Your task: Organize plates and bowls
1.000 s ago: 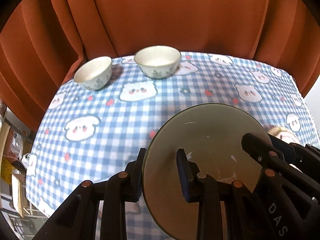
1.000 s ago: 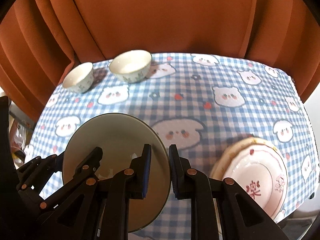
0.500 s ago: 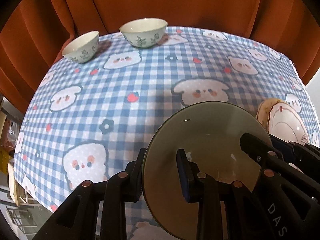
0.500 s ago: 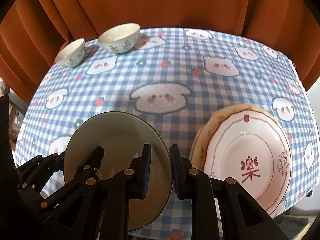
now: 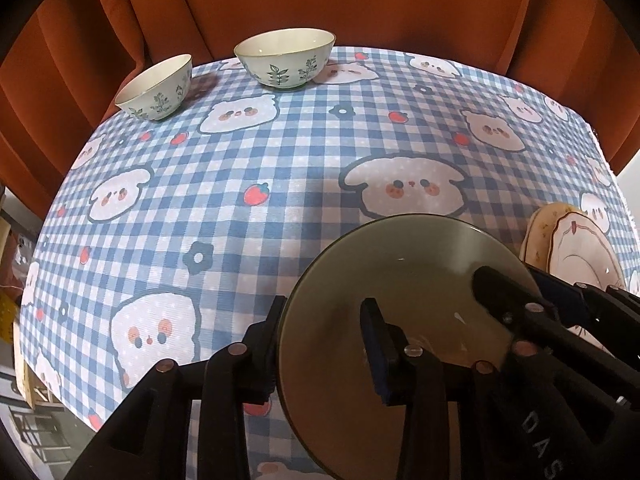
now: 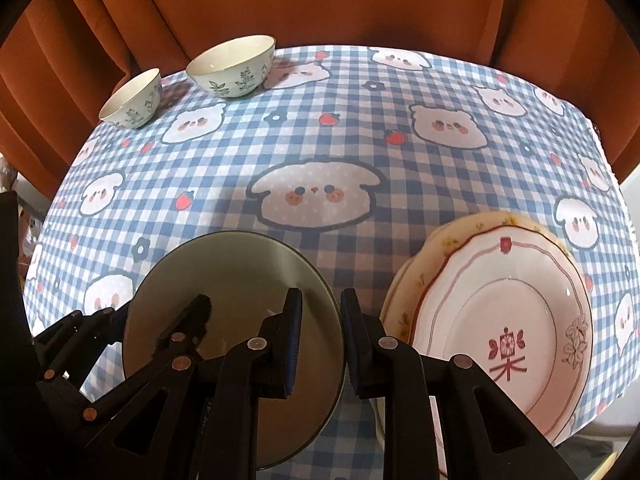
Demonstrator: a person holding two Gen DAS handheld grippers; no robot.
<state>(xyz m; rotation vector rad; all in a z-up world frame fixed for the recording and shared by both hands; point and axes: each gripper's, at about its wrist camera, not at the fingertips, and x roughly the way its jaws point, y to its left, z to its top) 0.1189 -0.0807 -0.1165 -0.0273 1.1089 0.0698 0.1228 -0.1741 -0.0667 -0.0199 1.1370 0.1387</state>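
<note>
Holding an olive glass plate (image 5: 400, 276) by opposite rims, low over the table (image 5: 280, 160) — right gripper (image 6: 320, 300) with jaws narrow, clamped on the right rim; left gripper (image 5: 324, 308) with jaws just easing apart, left rim between them, pad contact impossible to tell. Sitting just right of the right jaws — the stack of patterned plates (image 6: 500, 312). Probably calls for a short rightward carry, with the right hand nearer.

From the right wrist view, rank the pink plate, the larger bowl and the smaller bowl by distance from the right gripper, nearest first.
1. Pink plate: right beside the right gripper, atop a plate stack.
2. Larger bowl: far edge, left of centre.
3. Smaller bowl: far left corner; nearly as far, close call.
</note>
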